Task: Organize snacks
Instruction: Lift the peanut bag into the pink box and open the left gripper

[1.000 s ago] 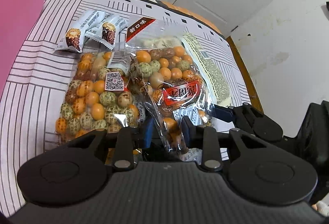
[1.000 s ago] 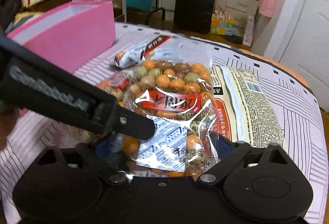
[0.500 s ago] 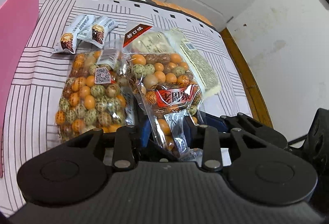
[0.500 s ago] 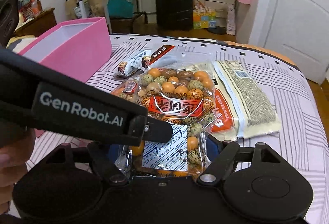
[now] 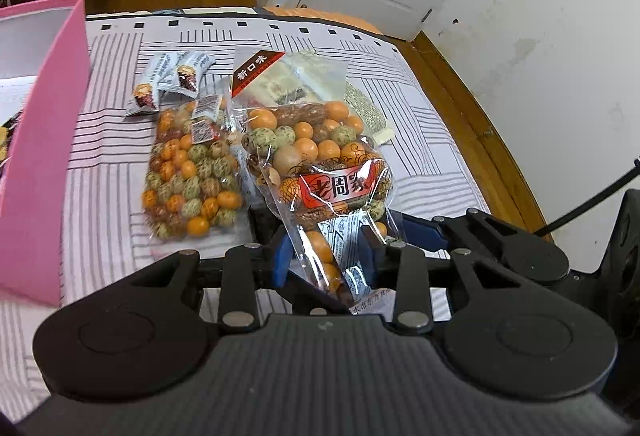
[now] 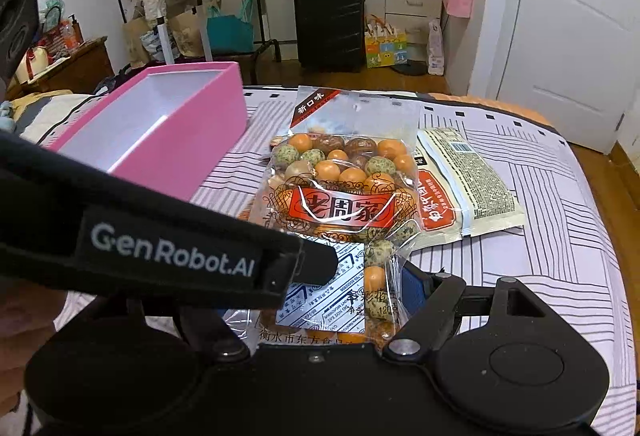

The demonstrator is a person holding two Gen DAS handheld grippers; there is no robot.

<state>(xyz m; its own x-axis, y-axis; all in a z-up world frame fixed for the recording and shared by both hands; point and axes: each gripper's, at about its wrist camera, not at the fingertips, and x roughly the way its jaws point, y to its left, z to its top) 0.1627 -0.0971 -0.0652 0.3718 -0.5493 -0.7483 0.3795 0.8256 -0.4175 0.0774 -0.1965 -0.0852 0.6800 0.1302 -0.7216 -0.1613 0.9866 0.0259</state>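
A clear bag of coloured coated peanuts with a red label point(image 5: 320, 164) is lifted off the striped cloth. My left gripper point(image 5: 326, 256) is shut on its lower end. My right gripper point(image 6: 332, 296) also grips the same bag point(image 6: 340, 192) at its lower end; the left gripper's black body crosses in front of its left finger. A second peanut bag point(image 5: 188, 176) lies flat on the cloth. Two small wrapped snacks point(image 5: 168, 84) lie beyond it. An open pink box point(image 6: 160, 128) stands at the left.
A flat white and orange packet point(image 6: 460, 180) lies on the cloth to the right of the held bag. The bed's right edge meets a wooden floor point(image 5: 472, 116) and a white wall. A black suitcase point(image 6: 328, 24) and bags stand across the room.
The peanut bag has been raised off the cloth by both grippers and now hangs more upright. Both cameras have pulled back and up, showing more of the pink box and room.
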